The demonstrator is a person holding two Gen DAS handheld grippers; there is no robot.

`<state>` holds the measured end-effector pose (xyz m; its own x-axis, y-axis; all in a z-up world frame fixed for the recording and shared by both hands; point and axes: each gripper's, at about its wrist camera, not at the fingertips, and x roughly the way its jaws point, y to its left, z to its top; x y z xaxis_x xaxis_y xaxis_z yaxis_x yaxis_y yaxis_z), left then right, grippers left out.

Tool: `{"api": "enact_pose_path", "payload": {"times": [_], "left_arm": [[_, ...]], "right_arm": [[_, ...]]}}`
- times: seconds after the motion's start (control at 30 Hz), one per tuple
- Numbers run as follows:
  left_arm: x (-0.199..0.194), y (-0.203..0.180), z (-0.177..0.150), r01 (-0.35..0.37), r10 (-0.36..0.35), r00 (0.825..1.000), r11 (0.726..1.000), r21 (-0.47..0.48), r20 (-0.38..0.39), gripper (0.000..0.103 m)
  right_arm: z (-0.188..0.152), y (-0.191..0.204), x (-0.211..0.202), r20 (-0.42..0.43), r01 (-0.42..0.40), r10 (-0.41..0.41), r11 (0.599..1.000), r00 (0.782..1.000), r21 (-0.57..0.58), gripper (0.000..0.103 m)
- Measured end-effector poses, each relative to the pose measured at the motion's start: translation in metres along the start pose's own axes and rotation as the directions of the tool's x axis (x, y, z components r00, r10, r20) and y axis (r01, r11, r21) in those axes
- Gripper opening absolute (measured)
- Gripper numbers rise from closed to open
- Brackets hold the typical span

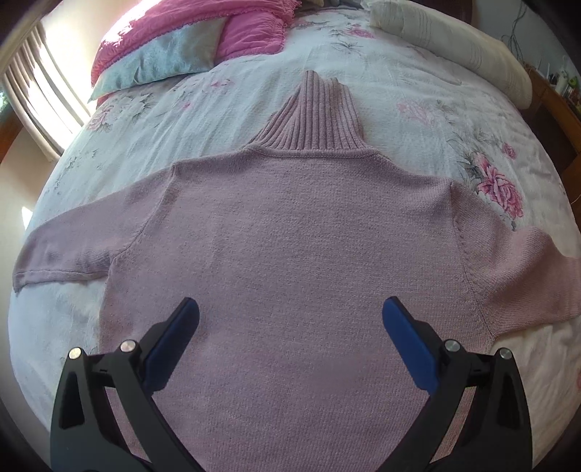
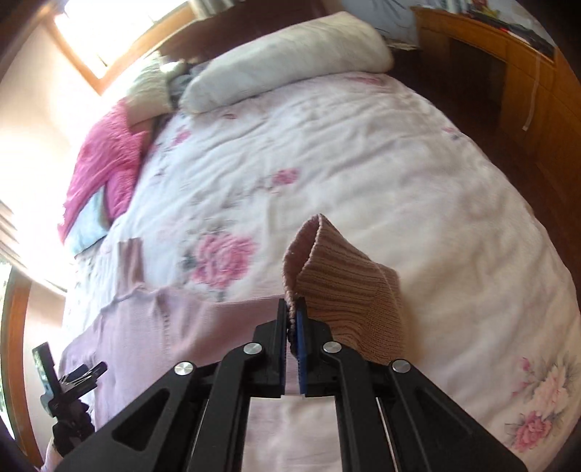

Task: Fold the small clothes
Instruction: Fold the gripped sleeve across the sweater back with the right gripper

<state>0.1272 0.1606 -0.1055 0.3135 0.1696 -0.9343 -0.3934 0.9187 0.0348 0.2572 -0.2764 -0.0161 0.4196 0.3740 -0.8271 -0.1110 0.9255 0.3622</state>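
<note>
A pale pink sweater (image 1: 290, 232) lies spread flat on a bed with a white flowered cover (image 1: 417, 119), its ribbed roll neck (image 1: 316, 116) pointing toward the head of the bed and one sleeve (image 1: 69, 250) stretched out to the left. The left gripper (image 1: 290, 316) hangs over the lower body of the sweater with its blue-padded fingers (image 1: 174, 337) spread wide apart — nothing between them, and whether the tips touch the knit I cannot tell.

In the right wrist view, the right gripper (image 2: 290, 308) has its fingers pressed together on the ribbed cuff (image 2: 341, 287) of the other sleeve; the cuff stands up above the fingertips, lifted off the cover, and its open end folds over to the right. The rest of the sweater lies to the left and below. At the lower left edge of that view part of the left gripper shows, held in a gloved hand (image 2: 69, 432).

Near the head of the bed are a pink blanket (image 1: 203, 29), a light blue cushion (image 1: 163, 61) and a white pillow (image 1: 454, 47)
</note>
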Motion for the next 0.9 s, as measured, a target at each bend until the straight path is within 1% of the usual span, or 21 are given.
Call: {"api": "enact_pose_path", "payload": {"times": [0.07, 0.13, 0.2, 0.27, 0.33, 0.37, 0.43, 0.53, 0.6, 0.67, 0.7, 0.73, 0.77, 0.83, 0.87, 0.9], "left_arm": [[0.001, 0.016, -0.001, -0.001, 0.0, 1.0, 1.0, -0.013, -0.001, 0.1], [0.001, 0.032, -0.002, -0.004, 0.004, 1.0, 1.0, -0.021, 0.005, 0.1], [0.0, 0.049, -0.004, -0.013, 0.013, 1.0, 1.0, -0.023, 0.012, 0.1], [-0.001, 0.065, -0.004, -0.024, 0.024, 1.0, 0.999, -0.026, 0.02, 0.1], [-0.001, 0.08, -0.005, -0.019, 0.02, 1.0, 0.999, -0.034, 0.022, 0.1], [-0.001, 0.086, -0.006, -0.013, 0.014, 1.0, 0.999, -0.038, 0.019, 0.1], [-0.001, 0.094, -0.007, -0.002, 0.003, 1.0, 0.999, -0.038, 0.015, 0.1], [0.001, 0.101, -0.008, 0.018, -0.017, 1.0, 0.999, -0.034, 0.007, 0.1], [0.002, 0.101, -0.008, 0.033, -0.033, 0.999, 0.999, -0.029, 0.003, 0.1], [0.004, 0.097, -0.009, 0.051, -0.052, 0.999, 0.999, -0.018, -0.003, 0.1], [0.005, 0.094, -0.008, 0.064, -0.064, 0.998, 0.998, -0.013, -0.009, 0.1], [0.006, 0.09, -0.008, 0.08, -0.08, 0.997, 0.997, -0.009, -0.015, 0.1], [0.007, 0.086, -0.007, 0.096, -0.096, 0.995, 0.995, -0.004, -0.02, 0.1], [0.01, 0.073, -0.006, 0.125, -0.124, 0.992, 0.992, 0.006, -0.027, 0.1], [0.012, 0.066, -0.005, 0.137, -0.137, 0.99, 0.99, 0.01, -0.031, 0.1], [0.014, 0.057, -0.004, 0.153, -0.152, 0.988, 0.988, 0.013, -0.037, 0.1]], "right_arm": [[-0.003, 0.048, 0.016, -0.027, -0.075, 0.073, 0.996, 0.997, -0.057, 0.004], [-0.012, 0.096, 0.035, -0.067, -0.128, 0.121, 0.985, 0.99, -0.113, 0.004], [-0.023, 0.137, 0.057, -0.106, -0.15, 0.133, 0.974, 0.985, -0.171, 0.004], [-0.035, 0.169, 0.079, -0.147, -0.169, 0.141, 0.965, 0.979, -0.201, 0.004], [-0.047, 0.195, 0.1, -0.187, -0.216, 0.179, 0.956, 0.966, -0.2, 0.004], [-0.053, 0.207, 0.109, -0.204, -0.226, 0.184, 0.952, 0.961, -0.208, 0.004], [-0.068, 0.23, 0.127, -0.231, -0.225, 0.17, 0.944, 0.958, -0.239, 0.004], [-0.086, 0.245, 0.162, -0.28, -0.199, 0.126, 0.948, 0.952, -0.248, 0.004], [-0.097, 0.246, 0.186, -0.317, -0.189, 0.108, 0.953, 0.942, -0.236, 0.005], [-0.107, 0.244, 0.204, -0.369, -0.206, 0.118, 0.956, 0.922, -0.208, 0.01], [-0.11, 0.242, 0.208, -0.387, -0.22, 0.134, 0.958, 0.912, -0.185, 0.01], [-0.112, 0.24, 0.208, -0.398, -0.237, 0.155, 0.957, 0.904, -0.166, 0.013], [-0.113, 0.239, 0.203, -0.394, -0.251, 0.17, 0.954, 0.903, -0.164, 0.014], [-0.115, 0.234, 0.183, -0.367, -0.26, 0.18, 0.948, 0.913, -0.182, 0.015], [-0.115, 0.229, 0.172, -0.35, -0.256, 0.179, 0.949, 0.919, -0.186, 0.017], [-0.115, 0.224, 0.161, -0.329, -0.233, 0.16, 0.952, 0.931, -0.198, 0.018]]}}
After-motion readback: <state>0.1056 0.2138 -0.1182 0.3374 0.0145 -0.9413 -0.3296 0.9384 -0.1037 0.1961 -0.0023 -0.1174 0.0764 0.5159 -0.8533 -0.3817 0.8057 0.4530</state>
